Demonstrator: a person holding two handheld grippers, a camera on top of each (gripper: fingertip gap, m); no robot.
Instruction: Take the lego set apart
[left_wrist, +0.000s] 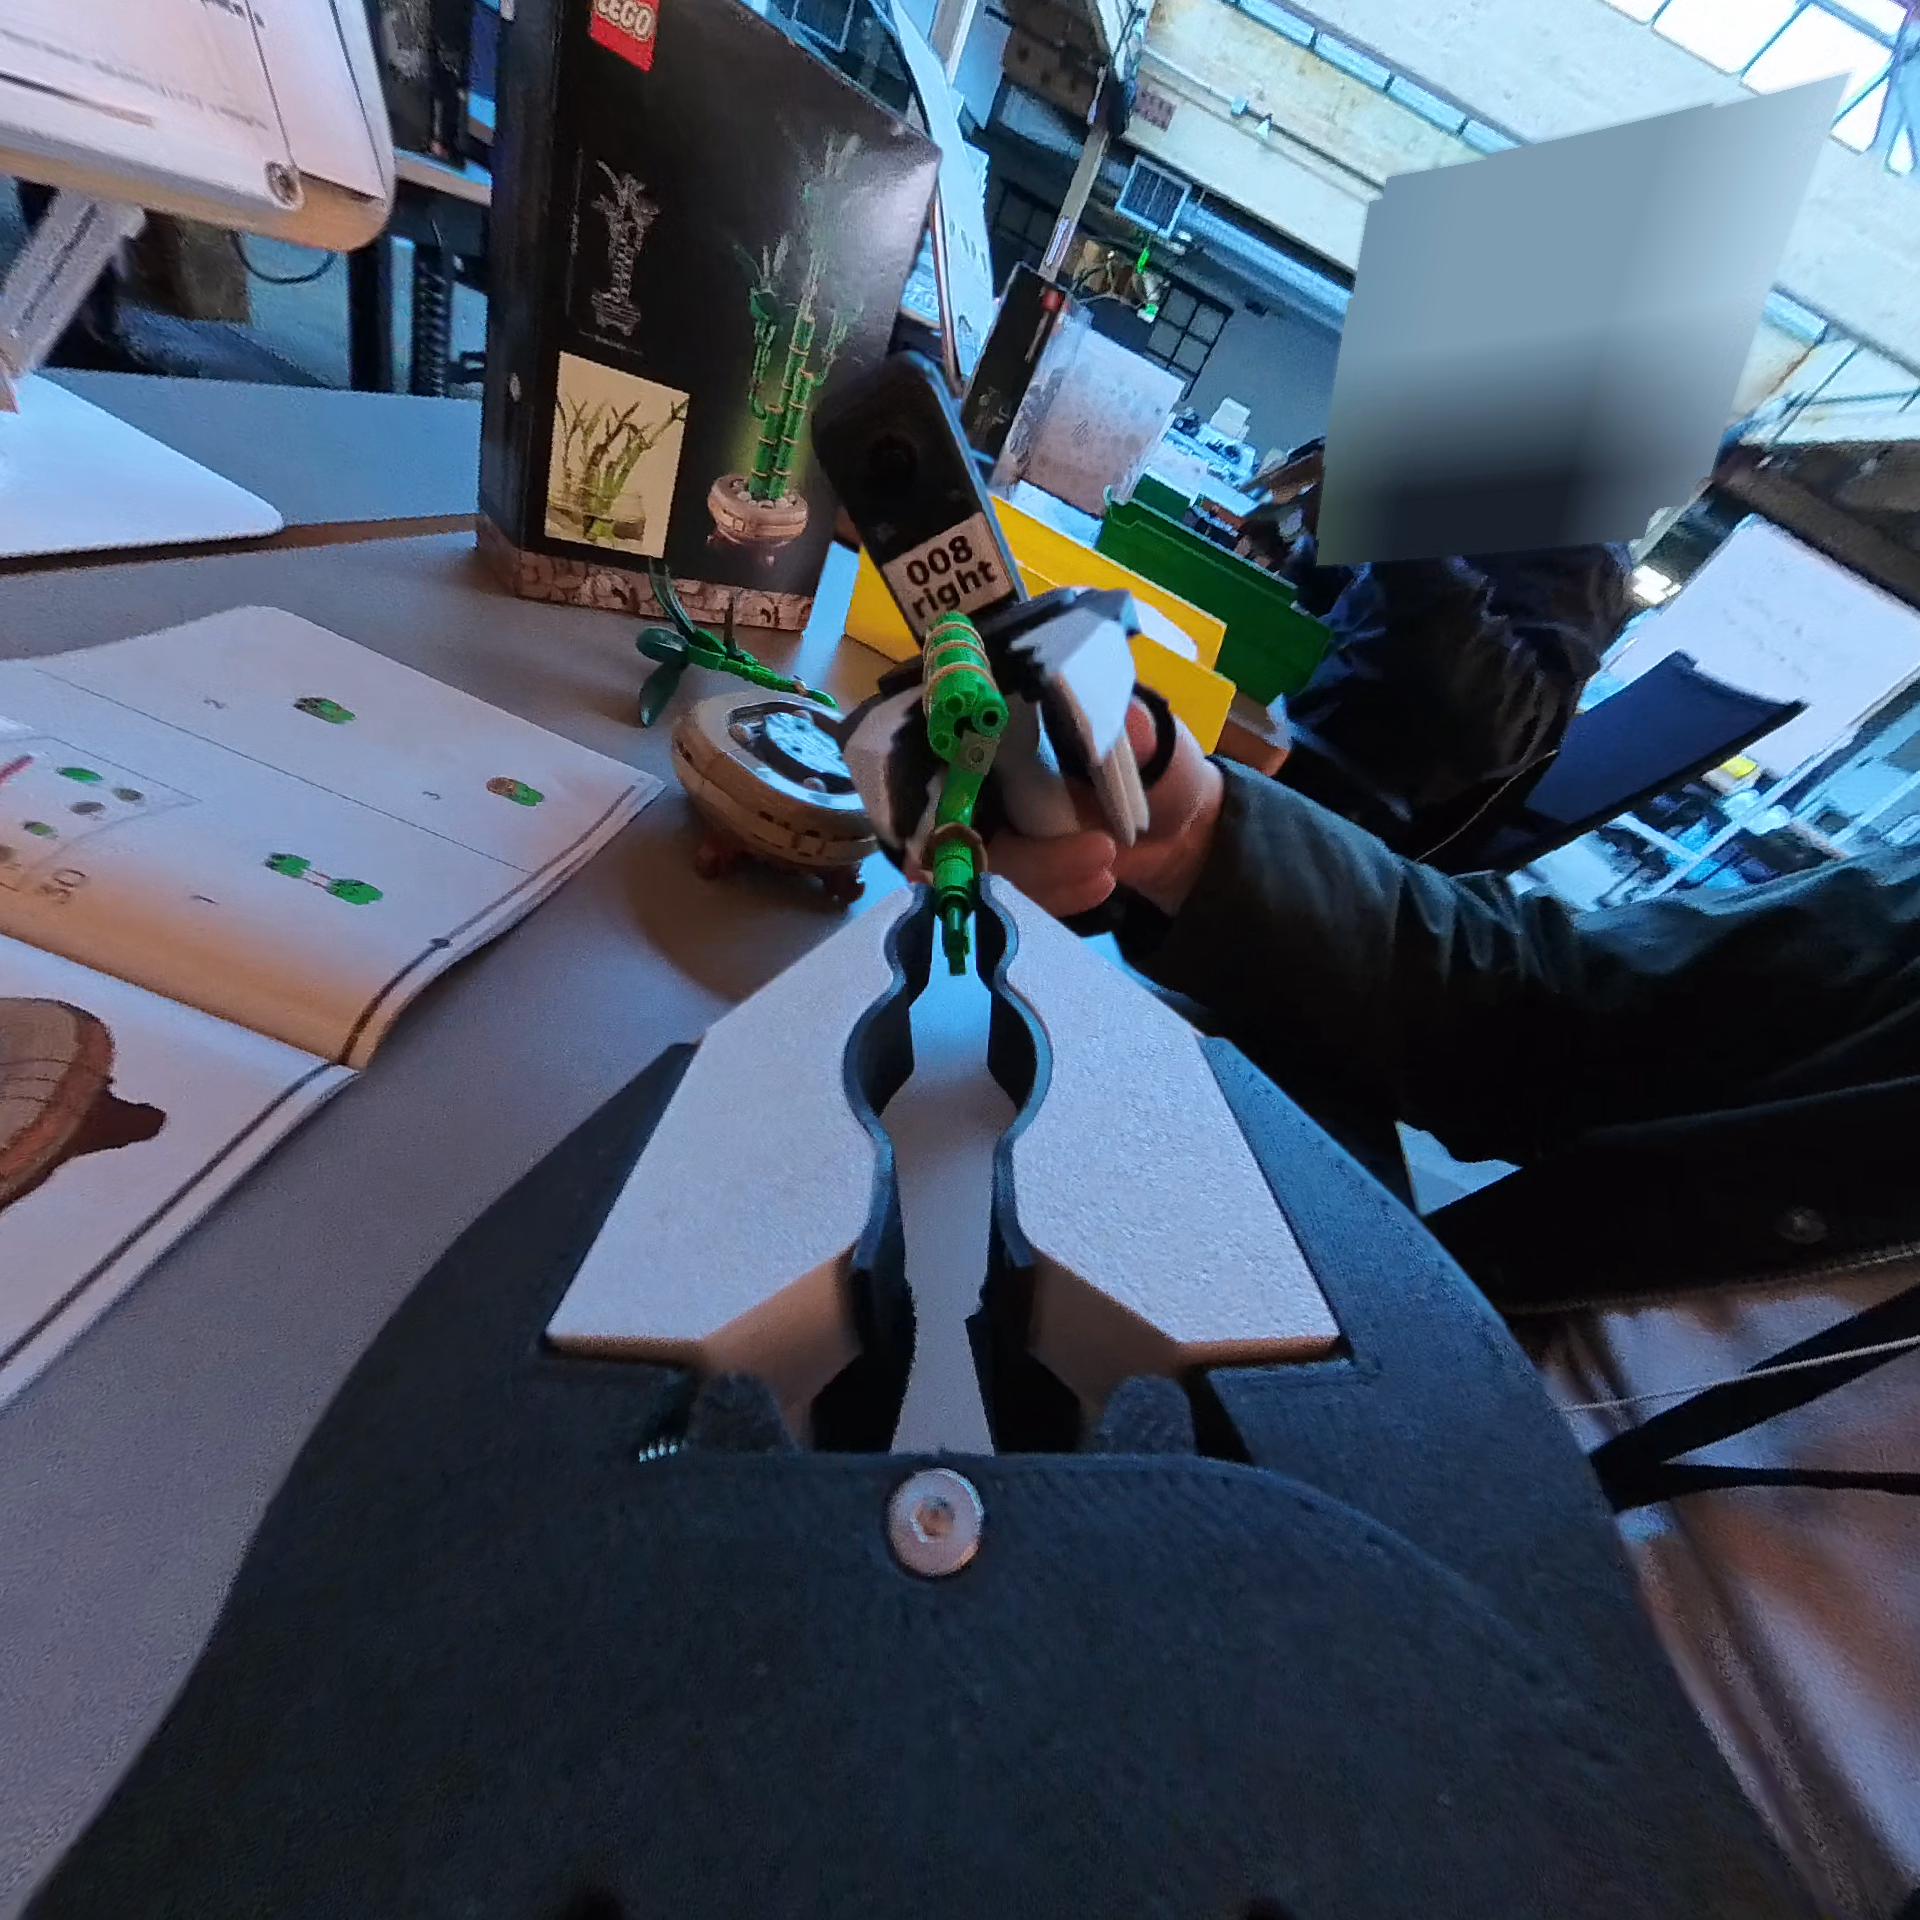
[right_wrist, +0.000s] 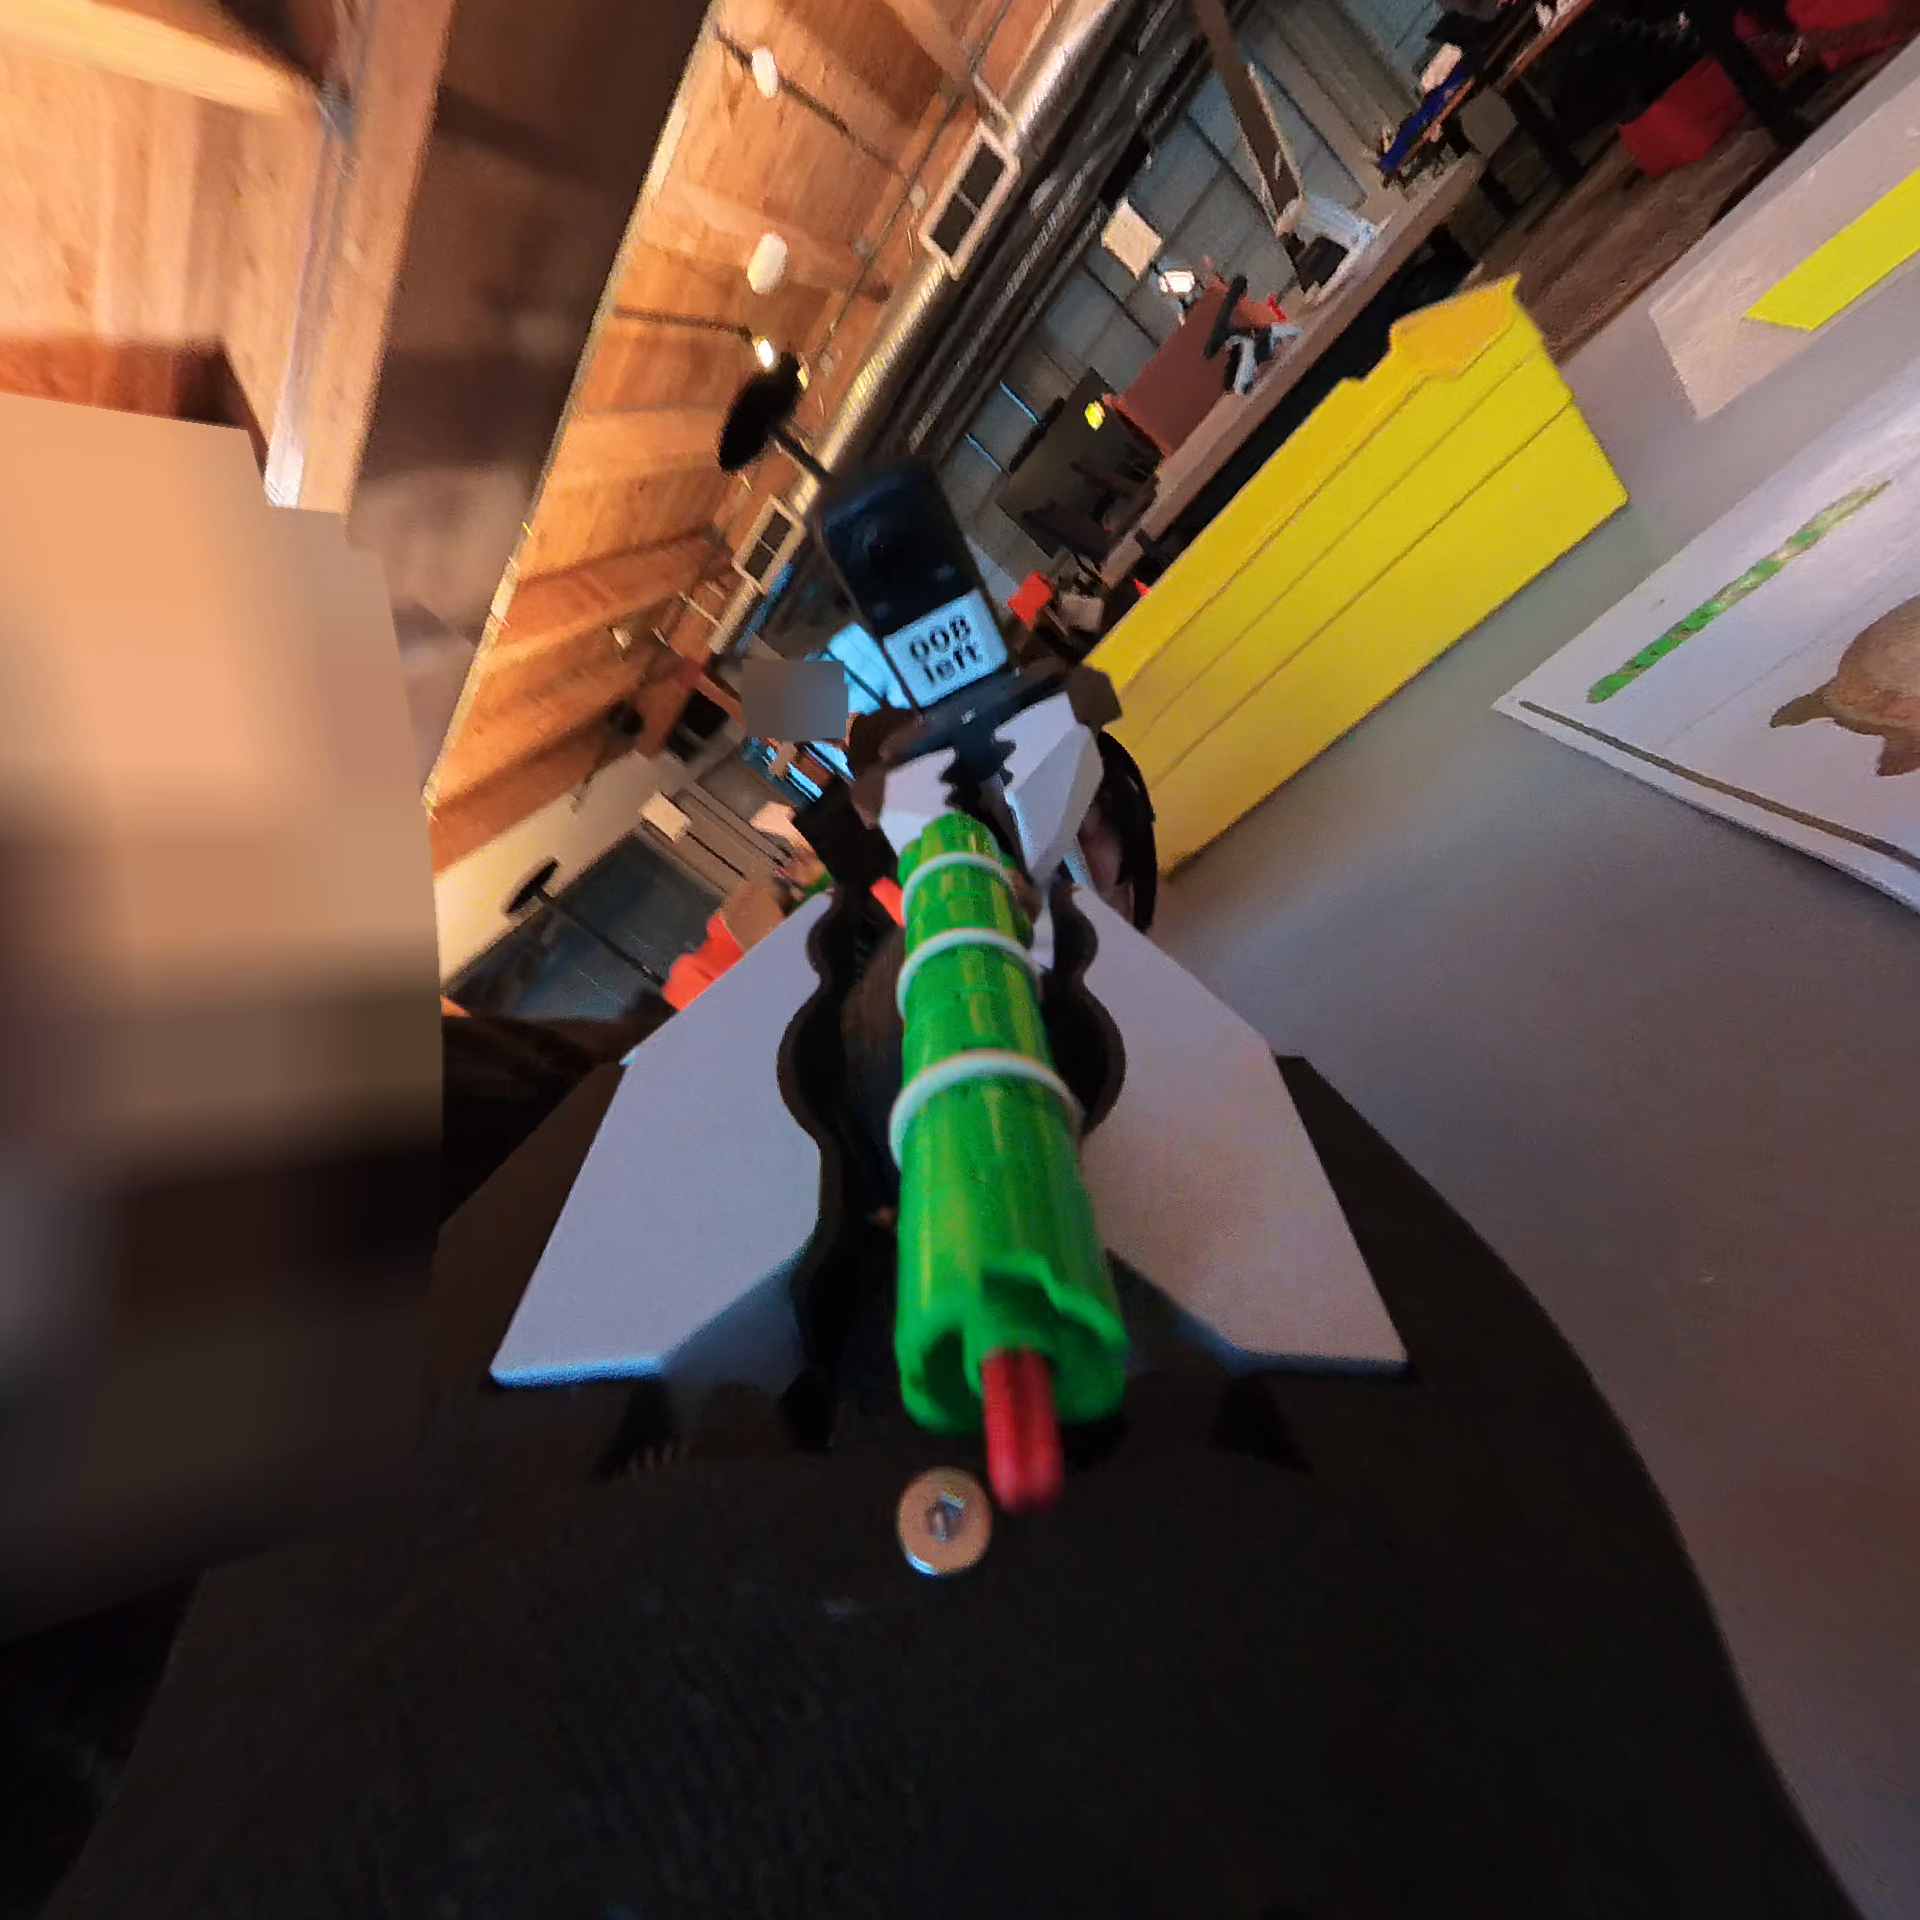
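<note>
A green bamboo stalk (left_wrist: 961, 717) with tan rings is held in the air between both grippers. My right gripper (right_wrist: 956, 925) is shut on its thick part (right_wrist: 977, 1091), and a red axle (right_wrist: 1023, 1444) sticks out of the near end. In the left wrist view the right gripper (left_wrist: 971, 727) is straight ahead, held by a hand (left_wrist: 1101, 842). My left gripper (left_wrist: 956, 909) is closed narrowly on the stalk's thin green tip (left_wrist: 954, 930); it also shows in the right wrist view (right_wrist: 987, 821). The round tan pot base (left_wrist: 774, 774) stands on the grey table below.
A loose dark green leaf sprig (left_wrist: 707, 655) lies behind the pot. The set's black box (left_wrist: 686, 312) stands at the back. An open instruction booklet (left_wrist: 260, 831) lies left. Yellow (left_wrist: 1143, 634) and green (left_wrist: 1205, 582) bins stand right. A dark sleeve (left_wrist: 1507, 987) crosses the right side. My left and right fingertips are right by each other.
</note>
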